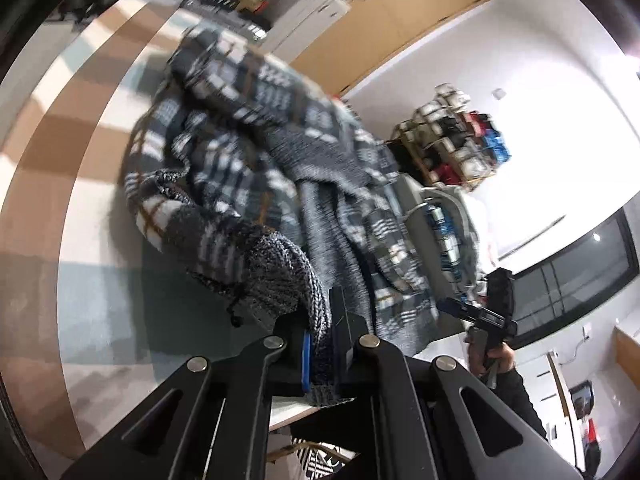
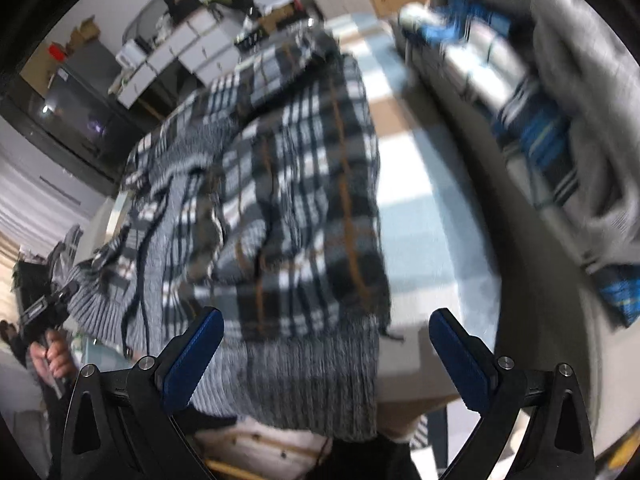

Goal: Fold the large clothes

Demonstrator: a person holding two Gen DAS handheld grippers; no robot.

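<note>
A large plaid jacket (image 1: 240, 152) in grey, white, navy and tan, with grey ribbed knit trim, lies crumpled on a table with a checked cloth (image 1: 80, 128). My left gripper (image 1: 320, 344) is shut on the ribbed knit hem (image 1: 288, 276) of the jacket. In the right wrist view the same jacket (image 2: 288, 184) spreads across the table, and its ribbed hem (image 2: 312, 380) hangs over the near edge. My right gripper (image 2: 324, 356) stands open just above that hem, blue pads (image 2: 192, 360) wide apart, nothing pressed between them. The right gripper (image 1: 492, 312) also shows in the left wrist view, held by a hand.
A grey basket (image 2: 520, 120) heaped with folded grey and blue clothes stands on the table beside the jacket. A wooden shelf of rolled items (image 1: 452, 140) stands by the white wall. Drawers, boxes and a dark cabinet (image 2: 80, 104) lie beyond the table.
</note>
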